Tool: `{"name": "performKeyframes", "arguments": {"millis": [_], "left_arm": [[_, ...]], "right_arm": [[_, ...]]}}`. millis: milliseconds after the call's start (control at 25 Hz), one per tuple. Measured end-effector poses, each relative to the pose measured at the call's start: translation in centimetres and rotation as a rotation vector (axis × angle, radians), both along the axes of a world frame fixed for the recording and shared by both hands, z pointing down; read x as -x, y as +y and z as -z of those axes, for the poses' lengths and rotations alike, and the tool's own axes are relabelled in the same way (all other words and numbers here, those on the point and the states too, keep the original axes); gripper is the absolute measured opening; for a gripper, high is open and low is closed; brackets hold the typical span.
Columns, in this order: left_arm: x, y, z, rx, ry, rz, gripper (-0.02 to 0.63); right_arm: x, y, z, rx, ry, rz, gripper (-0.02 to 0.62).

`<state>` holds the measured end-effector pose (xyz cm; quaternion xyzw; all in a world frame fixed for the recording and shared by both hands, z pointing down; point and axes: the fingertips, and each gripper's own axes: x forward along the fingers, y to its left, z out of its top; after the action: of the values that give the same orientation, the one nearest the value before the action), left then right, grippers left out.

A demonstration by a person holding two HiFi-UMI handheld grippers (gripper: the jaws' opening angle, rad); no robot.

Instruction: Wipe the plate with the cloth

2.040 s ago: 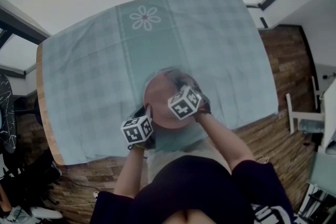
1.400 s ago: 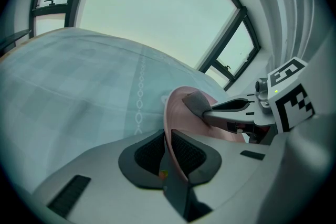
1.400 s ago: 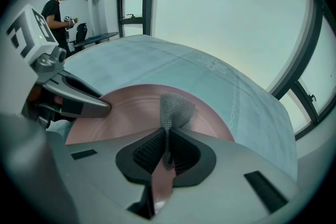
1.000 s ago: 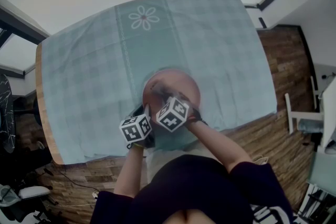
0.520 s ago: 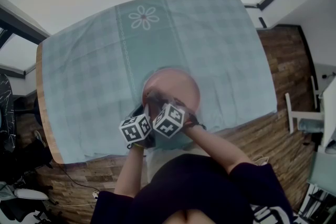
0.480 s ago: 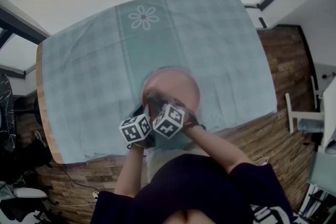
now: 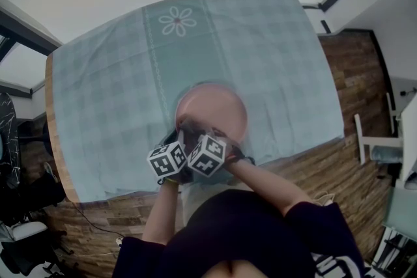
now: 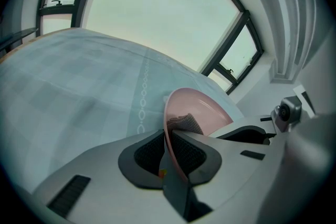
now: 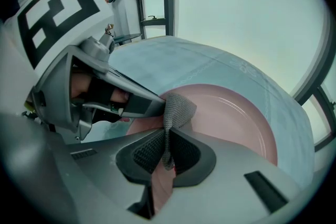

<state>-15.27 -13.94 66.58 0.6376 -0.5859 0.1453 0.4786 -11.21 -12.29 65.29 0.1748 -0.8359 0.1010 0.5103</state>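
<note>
A pink plate [image 7: 212,111] lies near the front edge of the table. My left gripper [image 8: 169,150] is shut on the plate's [image 8: 202,113] near rim, which runs edge-on between the jaws. My right gripper [image 9: 167,152] is shut on a grey knitted cloth [image 9: 177,108], whose free end rests on the plate [image 9: 231,113] close to that same near rim. In the head view both marker cubes sit side by side at the plate's front edge, left gripper [image 7: 174,148], right gripper [image 7: 195,135]. The cloth [image 8: 185,123] shows as a small grey fold inside the plate.
A pale blue checked tablecloth [image 7: 117,88] with a flower motif [image 7: 177,21] covers the table. The table's wooden edge [image 7: 55,140] shows at the left. Wooden floor and a white chair [image 7: 374,140] lie to the right. Windows rise beyond the table.
My right gripper has drawn the cloth across the plate from its right side toward the near left rim, ending beside the left gripper. The left gripper has kept its hold.
</note>
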Motion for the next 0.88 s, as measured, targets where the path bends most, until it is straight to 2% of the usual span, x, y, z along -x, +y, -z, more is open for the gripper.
{"name": "performKeyframes", "arguments": {"millis": [440,640,880], "left_arm": [[0.1,0.1,0.0,0.003,0.000,0.000,0.054],[0.0,0.2,0.0,0.003,-0.006,-0.005,0.054],[0.0,0.4,0.0,0.003,-0.014,-0.005,0.054]], "right_arm": [[0.3,1.5,0.3,0.051,-0.024,0.014,0.032],[0.0,1.8,0.8,0.095,-0.059,-0.004,0.032],[-1.3,1.5,1.7,0.087,-0.076,-0.037,0.032]]}}
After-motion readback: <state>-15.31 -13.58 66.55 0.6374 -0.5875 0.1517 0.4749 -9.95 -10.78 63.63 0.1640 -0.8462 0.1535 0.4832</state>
